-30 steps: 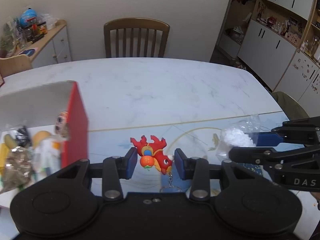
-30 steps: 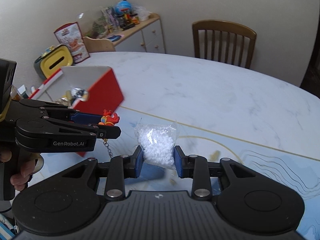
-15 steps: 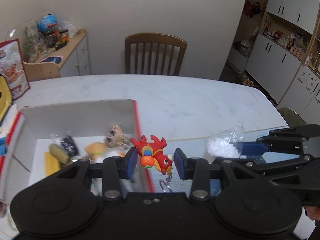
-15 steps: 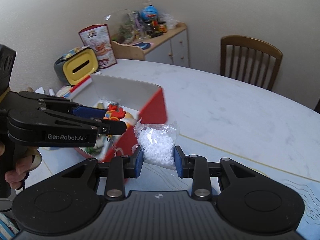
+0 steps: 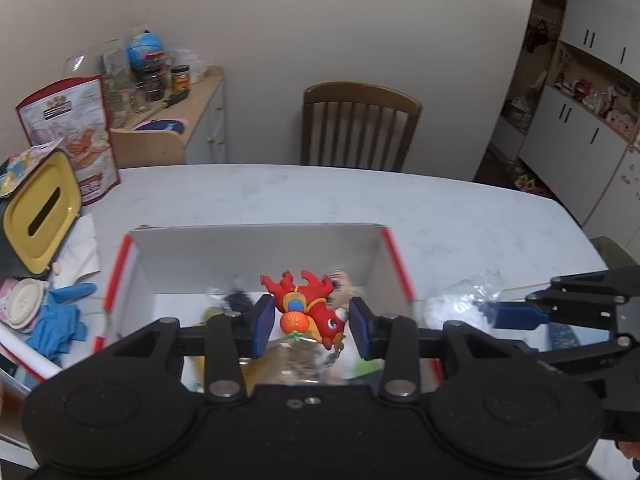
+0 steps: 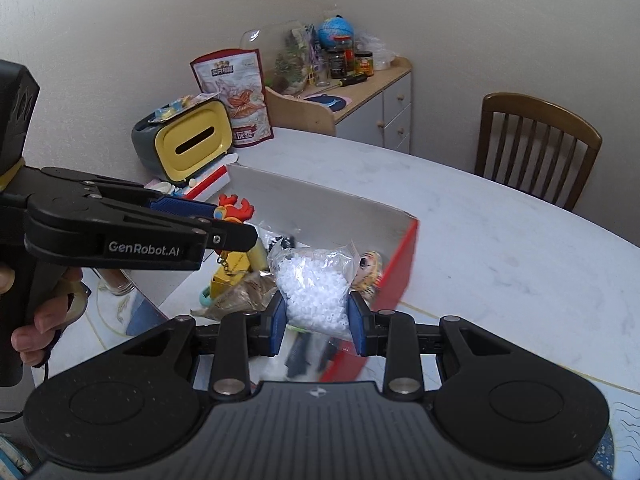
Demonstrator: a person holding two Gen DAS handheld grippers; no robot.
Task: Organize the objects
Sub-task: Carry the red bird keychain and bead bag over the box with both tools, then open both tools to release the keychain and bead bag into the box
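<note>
two things are in the air at once. low in the centre of the left wrist view, the left gripper (image 5: 311,322) is closed on a red rubbery rooster-shaped keychain toy (image 5: 306,306), its pads pinching the body while the metal chain dangles below, over the open red-sided cardboard box (image 5: 394,256) that fills the middle of the frame. in the right wrist view the right gripper (image 6: 317,322) is clamped on a small clear plastic bag of white beads (image 6: 314,284), at bottom centre, above the box's near right corner. the toy looks light, soft and grippy, so a body pinch should suit it. the bag looks light but squashy and slick, likely to sag or slip; a hold across the full middle seems safest.
</note>
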